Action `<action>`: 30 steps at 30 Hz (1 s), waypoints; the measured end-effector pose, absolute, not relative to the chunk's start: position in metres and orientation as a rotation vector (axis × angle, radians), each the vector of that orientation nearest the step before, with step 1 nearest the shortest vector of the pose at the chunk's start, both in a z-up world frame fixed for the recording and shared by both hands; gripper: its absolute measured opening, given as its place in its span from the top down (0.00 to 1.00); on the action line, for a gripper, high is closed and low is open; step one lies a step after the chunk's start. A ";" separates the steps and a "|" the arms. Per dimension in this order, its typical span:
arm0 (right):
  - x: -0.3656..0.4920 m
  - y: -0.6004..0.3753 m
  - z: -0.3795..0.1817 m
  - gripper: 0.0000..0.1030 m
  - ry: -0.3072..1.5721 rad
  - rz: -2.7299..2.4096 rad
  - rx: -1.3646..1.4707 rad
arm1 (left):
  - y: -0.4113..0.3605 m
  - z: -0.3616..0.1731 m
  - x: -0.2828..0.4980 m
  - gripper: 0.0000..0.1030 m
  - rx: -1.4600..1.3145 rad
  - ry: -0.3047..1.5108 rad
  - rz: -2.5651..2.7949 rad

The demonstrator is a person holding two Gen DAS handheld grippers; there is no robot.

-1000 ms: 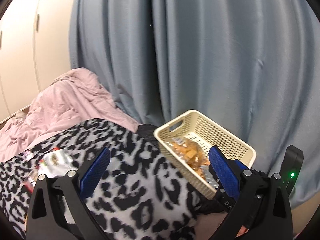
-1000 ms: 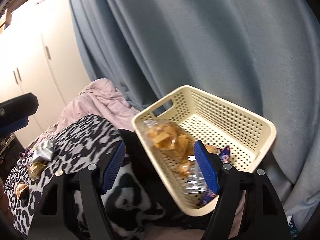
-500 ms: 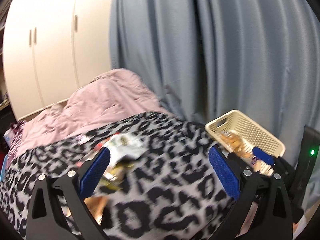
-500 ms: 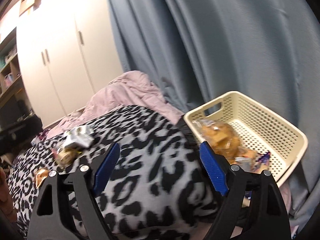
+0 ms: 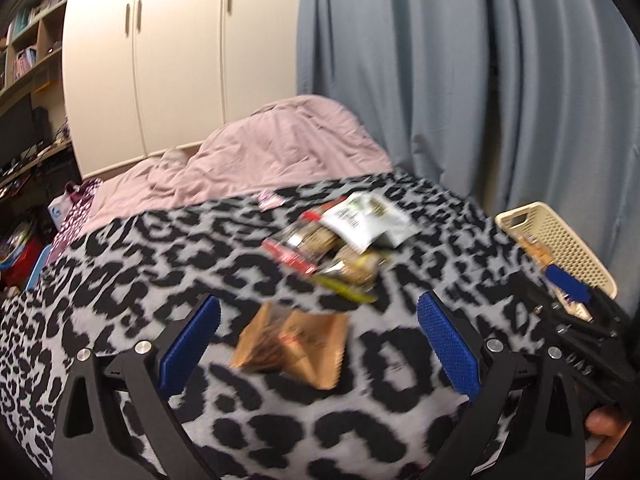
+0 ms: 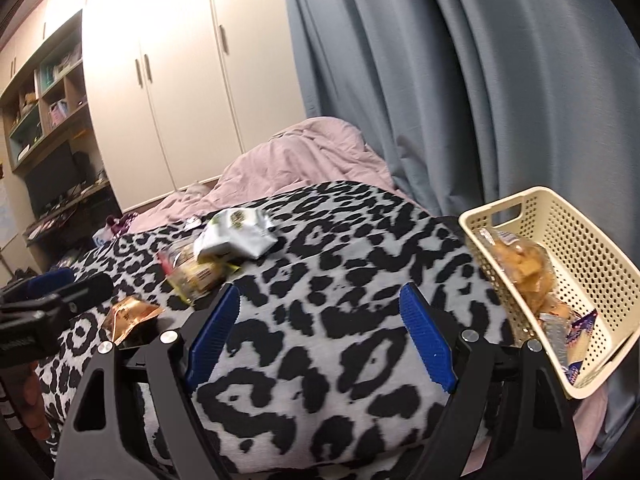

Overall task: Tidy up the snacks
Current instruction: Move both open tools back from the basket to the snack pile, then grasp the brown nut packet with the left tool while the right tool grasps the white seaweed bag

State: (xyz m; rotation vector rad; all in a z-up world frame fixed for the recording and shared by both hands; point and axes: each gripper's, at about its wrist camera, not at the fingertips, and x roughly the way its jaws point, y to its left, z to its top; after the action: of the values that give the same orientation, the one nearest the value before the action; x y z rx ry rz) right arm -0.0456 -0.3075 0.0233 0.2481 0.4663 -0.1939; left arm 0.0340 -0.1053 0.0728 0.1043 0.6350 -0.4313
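Note:
My left gripper [image 5: 318, 340] is open and empty, just above a brown snack packet [image 5: 294, 346] on the leopard-print blanket [image 5: 160, 264]. Beyond it lie a white packet [image 5: 364, 220], a red-edged clear packet [image 5: 300, 246] and a yellow-green packet [image 5: 354, 274]. My right gripper [image 6: 320, 332] is open and empty over the blanket [image 6: 340, 248]. The cream perforated basket [image 6: 592, 248] stands at its right and holds a bag of orange crackers [image 6: 524, 268] and small wrapped snacks [image 6: 576, 332]. The white packet [image 6: 234, 234] and brown packet [image 6: 128, 314] lie to its left.
A crumpled pink duvet [image 5: 272, 148] lies behind the blanket. Blue-grey curtains [image 5: 480, 80] hang at the right and cream wardrobe doors [image 5: 160, 60] stand at the back. Shelves and clutter [image 6: 48, 120] fill the far left. The left gripper's body [image 6: 44, 308] shows in the right wrist view.
Both grippers have swung left, away from the basket and toward the loose snacks. The left gripper now hovers over the brown packet. Both stay open.

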 end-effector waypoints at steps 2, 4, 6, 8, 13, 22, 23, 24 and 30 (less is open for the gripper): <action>-0.042 -0.303 0.022 0.19 0.474 -0.185 0.240 | -0.098 0.064 0.038 0.05 0.104 0.660 -0.411; -0.040 -0.300 0.021 0.19 0.480 -0.180 0.235 | -0.091 0.056 0.044 0.05 0.096 0.688 -0.395; -0.037 -0.298 0.019 0.19 0.487 -0.175 0.232 | -0.088 0.049 0.050 0.05 0.082 0.713 -0.388; -0.035 -0.296 0.018 0.19 0.492 -0.171 0.228 | -0.085 0.043 0.056 0.05 0.064 0.743 -0.397; -0.032 -0.294 0.015 0.19 0.502 -0.165 0.226 | -0.083 0.029 0.069 0.05 0.041 0.809 -0.418; -0.025 -0.293 0.011 0.19 0.518 -0.161 0.227 | -0.090 0.020 0.076 0.05 0.044 0.844 -0.469; -0.024 -0.293 0.010 0.19 0.521 -0.161 0.227 | -0.090 0.021 0.076 0.05 0.043 0.844 -0.472; -0.024 -0.293 0.010 0.19 0.522 -0.160 0.226 | -0.090 0.021 0.076 0.05 0.043 0.845 -0.474; -0.020 -0.290 0.007 0.19 0.532 -0.153 0.225 | -0.092 0.020 0.079 0.05 0.056 0.837 -0.472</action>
State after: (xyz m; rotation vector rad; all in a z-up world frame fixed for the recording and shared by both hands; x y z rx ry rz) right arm -0.0201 -0.2903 0.0071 0.2252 0.5324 -0.1525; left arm 0.0789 -0.0921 0.0204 0.0560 0.8371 -0.4725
